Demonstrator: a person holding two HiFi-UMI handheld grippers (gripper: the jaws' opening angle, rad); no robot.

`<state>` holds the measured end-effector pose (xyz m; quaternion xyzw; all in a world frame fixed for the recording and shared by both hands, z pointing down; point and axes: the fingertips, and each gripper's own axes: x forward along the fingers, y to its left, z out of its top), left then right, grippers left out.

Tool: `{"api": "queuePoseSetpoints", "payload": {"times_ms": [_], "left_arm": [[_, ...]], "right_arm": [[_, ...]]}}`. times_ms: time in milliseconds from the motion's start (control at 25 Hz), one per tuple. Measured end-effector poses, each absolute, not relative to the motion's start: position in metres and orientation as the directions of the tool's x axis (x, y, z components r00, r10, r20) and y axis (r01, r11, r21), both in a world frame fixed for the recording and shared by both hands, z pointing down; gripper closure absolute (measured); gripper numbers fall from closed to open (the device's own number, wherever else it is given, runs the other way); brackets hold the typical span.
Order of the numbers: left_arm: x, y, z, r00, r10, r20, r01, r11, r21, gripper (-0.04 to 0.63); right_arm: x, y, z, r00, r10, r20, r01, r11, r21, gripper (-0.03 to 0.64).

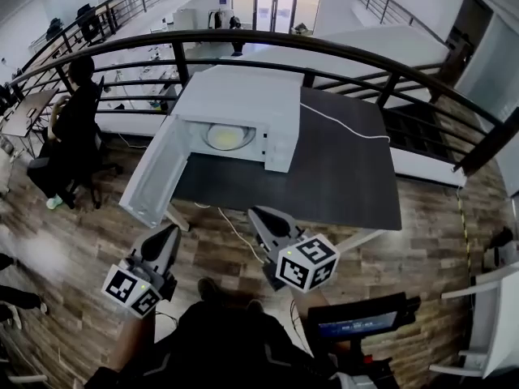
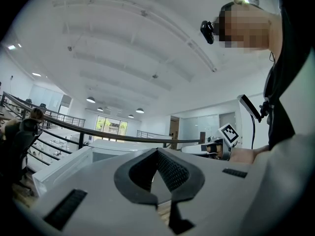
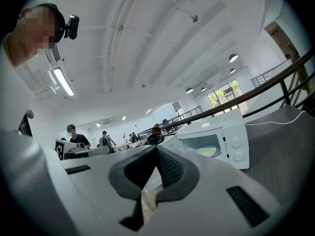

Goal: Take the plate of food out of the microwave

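Plate of food (image 1: 228, 137), one, inside one open microwave (image 1: 241, 96)

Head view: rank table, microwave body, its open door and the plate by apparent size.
1. table
2. microwave body
3. open door: it swings toward the camera, so it may look bigger than it is
4. plate: clearly the smallest, partly hidden in the cavity

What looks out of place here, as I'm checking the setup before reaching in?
Nothing looks spilled or damaged. The microwave door hangs wide open past the edge of the table, and the plate of food sits flat inside. Only a white cable trails loose across the tabletop.
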<state>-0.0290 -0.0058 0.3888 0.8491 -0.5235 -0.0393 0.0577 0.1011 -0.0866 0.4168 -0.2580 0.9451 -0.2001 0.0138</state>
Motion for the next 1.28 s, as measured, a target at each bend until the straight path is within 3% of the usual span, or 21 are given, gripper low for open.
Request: {"api": "queuePoseSetpoints", "payload": {"times_ms": [680, 1280], "left_arm": [[-0.116, -0.081, 0.364, 0.556, -0.83, -0.041, -0.824, -0.557, 0.102, 0.591], [-0.148, -0.123, 0.372, 0.565, -0.824, -0.028, -0.818, -0.564, 0.114, 0.591]], "right_arm": [[0.01, -0.153, 0.401, -0.8, -0.598, 0.056, -0.567, 0.722, -0.397, 0.617], [-0.007, -0.202, 0.422, -0.738, -0.671, 0.076, -0.617, 0.624, -0.479, 0.617]]}}
